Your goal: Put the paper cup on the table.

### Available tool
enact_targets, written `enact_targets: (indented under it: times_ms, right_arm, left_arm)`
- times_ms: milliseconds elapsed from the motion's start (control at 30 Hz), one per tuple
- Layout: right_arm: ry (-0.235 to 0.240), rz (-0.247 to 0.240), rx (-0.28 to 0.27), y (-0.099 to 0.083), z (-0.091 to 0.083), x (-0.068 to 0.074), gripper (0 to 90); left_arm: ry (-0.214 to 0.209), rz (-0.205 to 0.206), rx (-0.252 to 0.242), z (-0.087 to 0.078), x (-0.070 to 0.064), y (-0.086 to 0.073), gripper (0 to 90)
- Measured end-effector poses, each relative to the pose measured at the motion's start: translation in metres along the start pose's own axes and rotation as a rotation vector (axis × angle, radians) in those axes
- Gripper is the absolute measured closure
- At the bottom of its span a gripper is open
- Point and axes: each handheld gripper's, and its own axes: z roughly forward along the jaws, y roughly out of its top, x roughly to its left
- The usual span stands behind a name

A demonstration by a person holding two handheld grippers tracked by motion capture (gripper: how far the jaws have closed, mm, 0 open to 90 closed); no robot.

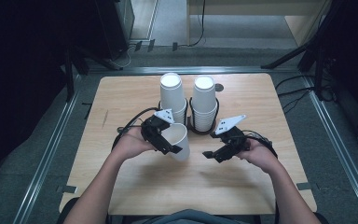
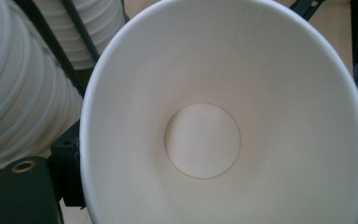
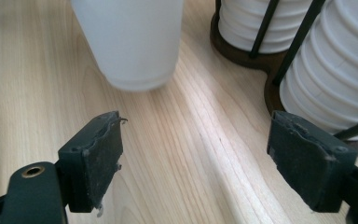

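Observation:
A white paper cup is tilted in my left gripper, which is shut on its rim. In the left gripper view the cup's empty inside faces the camera. In the right gripper view the cup's base hangs close over the wooden table; I cannot tell whether it touches. My right gripper stands open to the right of the cup, its jaws wide apart over bare wood with nothing between them.
Two tall stacks of white cups stand in a black wire holder just behind the grippers, close to the right gripper's far jaw. Cables trail from both grippers. Dark stands flank the table.

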Motion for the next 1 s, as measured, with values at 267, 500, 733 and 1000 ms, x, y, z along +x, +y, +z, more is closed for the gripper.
enact_targets:
  times_ms: [267,500,733,1000]
  right_arm:
    - [0.003,0.013,0.01,-0.001,0.001,-0.007,19.1]
    - [0.036,-0.033,-0.003,0.0,0.0,-0.008,19.1]
    - [0.042,-0.03,-0.001,0.001,0.001,-0.011,19.1]
    - [0.024,-0.023,-0.005,0.001,0.0,-0.017,19.6]
  left_arm:
    - [0.024,-0.007,0.004,-0.005,0.002,-0.008,13.0]
    - [0.032,-0.033,0.01,-0.01,0.006,-0.017,12.9]
    - [0.047,-0.052,0.004,-0.018,0.007,-0.022,12.7]
    - [0.06,-0.073,0.002,-0.024,0.011,-0.03,12.7]
